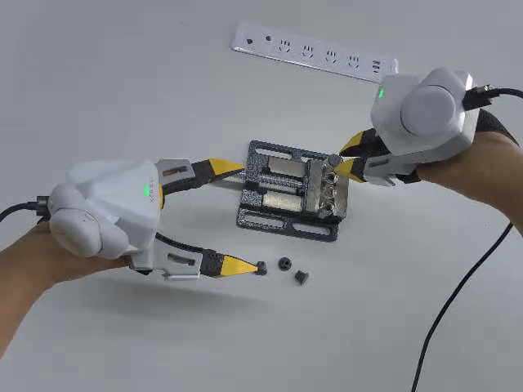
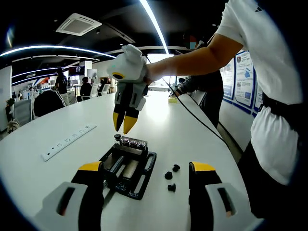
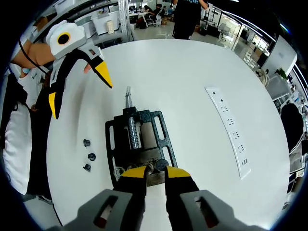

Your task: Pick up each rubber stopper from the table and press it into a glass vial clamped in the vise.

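Working at a white table (image 1: 122, 82), a person holds a gripper in each hand, with a black vise (image 1: 282, 192) at the centre of the head view. The right gripper (image 1: 350, 157), at 2 o'clock of the vise, hangs just above the end of the row of glass vials (image 2: 133, 142). Its jaws are parted by only a narrow gap and, as far as the left gripper view shows, grip nothing. A dark seated stopper (image 2: 117, 137) sits on the end vial directly under its tips. The left gripper (image 1: 233, 217), at 8 o'clock, has its jaws spread wide and empty. Its nearer tip is just beside the closest of the loose stoppers (image 1: 284, 263), which lie at 6 o'clock of the vise.

The step in hand appears to be seating that stopper. The push should go gently straight down the vial's axis, so the plug enters square and the glass takes no side load. For the next pick, the left gripper would need a stopper centred between its jaws, not at one tip, before closing.

Counted: three stoppers loose on the table, one on a vial, three vial mouths open beside it, one vise, and one power strip (image 1: 315, 51) at 12 o'clock.
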A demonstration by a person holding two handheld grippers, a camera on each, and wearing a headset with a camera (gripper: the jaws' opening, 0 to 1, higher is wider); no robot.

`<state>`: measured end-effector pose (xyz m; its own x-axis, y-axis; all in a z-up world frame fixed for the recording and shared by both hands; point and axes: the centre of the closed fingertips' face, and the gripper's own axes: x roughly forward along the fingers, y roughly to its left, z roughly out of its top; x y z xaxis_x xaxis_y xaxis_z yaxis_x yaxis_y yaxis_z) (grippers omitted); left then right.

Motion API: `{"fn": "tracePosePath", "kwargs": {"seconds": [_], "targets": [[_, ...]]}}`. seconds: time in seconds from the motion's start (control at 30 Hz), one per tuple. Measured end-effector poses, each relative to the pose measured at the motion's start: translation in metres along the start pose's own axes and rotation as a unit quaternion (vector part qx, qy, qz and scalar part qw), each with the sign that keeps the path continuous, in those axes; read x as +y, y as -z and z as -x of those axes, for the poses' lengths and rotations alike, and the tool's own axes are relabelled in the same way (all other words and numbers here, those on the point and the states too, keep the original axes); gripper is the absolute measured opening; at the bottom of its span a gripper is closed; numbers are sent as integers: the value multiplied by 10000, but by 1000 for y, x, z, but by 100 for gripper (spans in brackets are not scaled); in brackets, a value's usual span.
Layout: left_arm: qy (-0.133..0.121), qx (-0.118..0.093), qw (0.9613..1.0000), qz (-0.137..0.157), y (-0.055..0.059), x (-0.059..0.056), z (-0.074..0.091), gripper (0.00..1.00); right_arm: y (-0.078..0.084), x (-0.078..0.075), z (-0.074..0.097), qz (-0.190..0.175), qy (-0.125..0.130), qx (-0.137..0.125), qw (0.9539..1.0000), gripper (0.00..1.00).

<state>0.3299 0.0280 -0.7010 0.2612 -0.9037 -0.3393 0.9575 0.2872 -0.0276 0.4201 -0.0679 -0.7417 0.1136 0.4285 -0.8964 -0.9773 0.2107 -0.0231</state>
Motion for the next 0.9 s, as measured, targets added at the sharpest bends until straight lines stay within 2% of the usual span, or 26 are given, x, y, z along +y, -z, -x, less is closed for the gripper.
{"fn": "tracePosePath", "kwargs": {"seconds": [0.2,0.57,0.7,0.9], "targets": [[-16,0,10000,-3,0,1,0,70,1,10,2,-156,90,-246,9995,15],[-25,-25,10000,7,-2,0,-5,70,1,22,7,-267,150,-469,9984,17],[-19,2,10000,0,-1,-1,-4,69,0,22,7,-265,208,-539,9980,17],[-28,26,10000,4,1,-1,-4,69,3,17,8,-227,235,-500,9982,16]]}}
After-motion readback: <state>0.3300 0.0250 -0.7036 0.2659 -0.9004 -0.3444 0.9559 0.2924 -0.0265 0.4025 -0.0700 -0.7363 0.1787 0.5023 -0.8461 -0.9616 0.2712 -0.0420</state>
